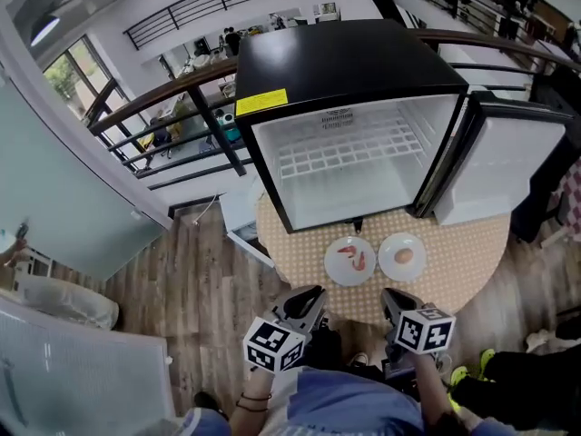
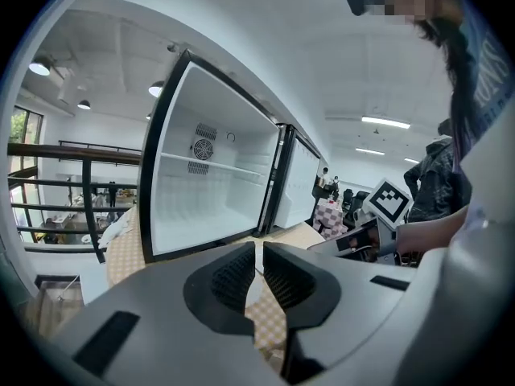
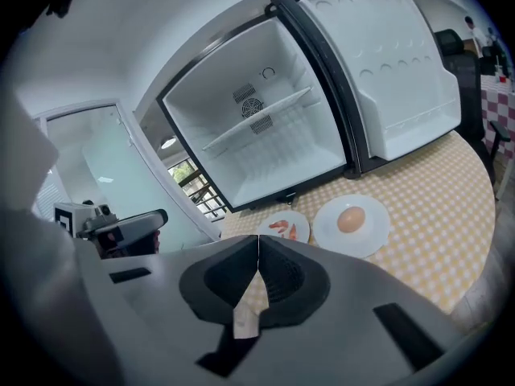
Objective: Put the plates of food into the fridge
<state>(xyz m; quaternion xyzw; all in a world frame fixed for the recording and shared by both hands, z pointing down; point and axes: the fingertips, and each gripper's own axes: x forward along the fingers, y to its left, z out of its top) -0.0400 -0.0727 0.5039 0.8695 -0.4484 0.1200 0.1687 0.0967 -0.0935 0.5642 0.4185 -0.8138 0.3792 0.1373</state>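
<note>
Nearest: my left gripper (image 1: 307, 298) and right gripper (image 1: 395, 300), each with its jaws together on nothing, at the near edge of the table (image 1: 472, 248). Middle: the plate of reddish food (image 1: 350, 261) and the plate with an egg (image 1: 402, 256), side by side on the checked top. Farthest: the fridge (image 1: 354, 153), its door (image 1: 508, 166) swung wide.

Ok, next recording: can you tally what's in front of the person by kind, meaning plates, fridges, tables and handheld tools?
Plates of food: 2, plate with red pieces and plate with a round tan item
Fridge: 1, door open
Table: 1
Handheld tools: 2, left tool and right tool, both shut and empty
Total: 6
</note>
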